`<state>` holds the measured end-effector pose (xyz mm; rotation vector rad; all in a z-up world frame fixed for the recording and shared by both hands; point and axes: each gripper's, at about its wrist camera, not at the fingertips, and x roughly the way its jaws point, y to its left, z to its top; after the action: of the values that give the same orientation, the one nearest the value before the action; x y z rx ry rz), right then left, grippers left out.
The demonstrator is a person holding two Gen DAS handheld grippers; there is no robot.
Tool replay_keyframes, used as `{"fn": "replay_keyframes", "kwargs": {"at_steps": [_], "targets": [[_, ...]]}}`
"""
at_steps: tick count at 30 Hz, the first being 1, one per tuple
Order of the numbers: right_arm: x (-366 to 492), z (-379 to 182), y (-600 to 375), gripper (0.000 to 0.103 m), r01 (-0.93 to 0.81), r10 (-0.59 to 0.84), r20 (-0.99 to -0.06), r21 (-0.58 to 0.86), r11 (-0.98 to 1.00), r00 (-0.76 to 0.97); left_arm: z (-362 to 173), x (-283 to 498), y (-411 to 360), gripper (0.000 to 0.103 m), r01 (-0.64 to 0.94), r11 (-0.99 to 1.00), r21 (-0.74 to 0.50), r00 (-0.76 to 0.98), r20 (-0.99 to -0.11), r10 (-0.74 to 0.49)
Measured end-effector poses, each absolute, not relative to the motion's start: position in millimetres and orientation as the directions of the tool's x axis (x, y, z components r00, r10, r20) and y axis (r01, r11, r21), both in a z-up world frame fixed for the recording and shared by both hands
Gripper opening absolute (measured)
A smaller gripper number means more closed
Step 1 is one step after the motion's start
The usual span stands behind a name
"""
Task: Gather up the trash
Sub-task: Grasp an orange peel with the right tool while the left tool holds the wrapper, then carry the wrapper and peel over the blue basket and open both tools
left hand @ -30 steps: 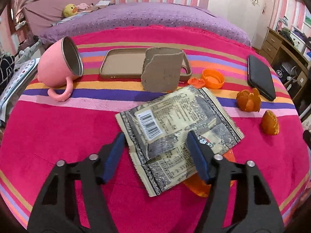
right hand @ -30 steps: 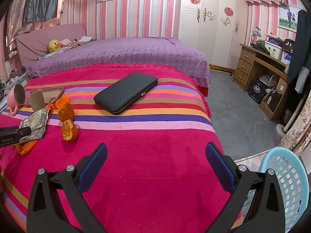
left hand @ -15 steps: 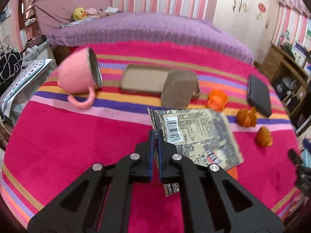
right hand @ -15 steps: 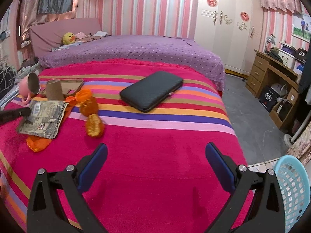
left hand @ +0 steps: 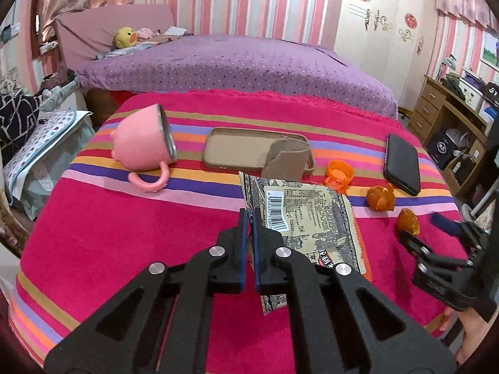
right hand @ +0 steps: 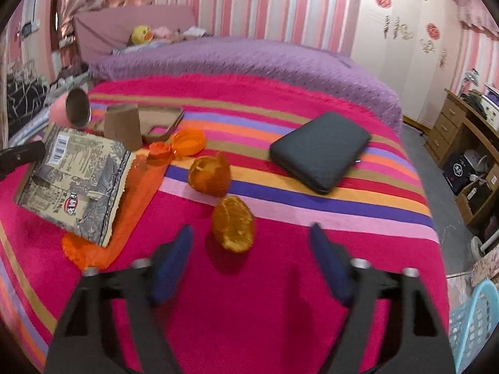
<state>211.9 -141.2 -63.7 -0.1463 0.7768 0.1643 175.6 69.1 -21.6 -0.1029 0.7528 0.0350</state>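
My left gripper is shut on the left edge of a printed snack wrapper and holds it lifted above the striped blanket; the wrapper also shows in the right wrist view. An orange plastic bag lies under it. My right gripper is open, its fingers on either side of an orange peel piece just ahead of it. A second peel, an orange cap and a cardboard tube lie beyond.
A pink mug lies on its side at the left. A tan phone case and a black wallet lie on the blanket. A light blue basket stands on the floor at the lower right.
My left gripper closed on the wrapper's edge and lifted it. My right gripper moved left and forward across the bed to the near orange peel, still open.
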Motion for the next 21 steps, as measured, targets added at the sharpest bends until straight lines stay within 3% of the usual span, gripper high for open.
{"fn": "replay_keyframes", "kwargs": {"at_steps": [3, 5, 10, 21], "targets": [[221, -70, -138, 0.036, -0.236, 0.138, -0.731, -0.033, 0.971, 0.668, -21, 177, 66, 0.002, -0.062, 0.995, -0.078, 0.729, -0.685, -0.008], [219, -69, -139, 0.028, -0.254, 0.165, -0.722, -0.015, 0.967, 0.672, -18, 175, 64, 0.002, -0.056, 0.995, -0.078, 0.734, -0.679, -0.012], [197, -54, -148, 0.026, -0.234, 0.163, -0.655, -0.022, 0.972, 0.738, -7, 167, 58, 0.001, -0.044, 0.995, -0.09, 0.757, -0.653, -0.026], [143, -30, -227, 0.026, -0.097, 0.053, -0.598, -0.042, 0.994, 0.8, 25, 140, 12, 0.001, 0.011, 0.995, -0.1, 0.813, -0.579, -0.067]]}}
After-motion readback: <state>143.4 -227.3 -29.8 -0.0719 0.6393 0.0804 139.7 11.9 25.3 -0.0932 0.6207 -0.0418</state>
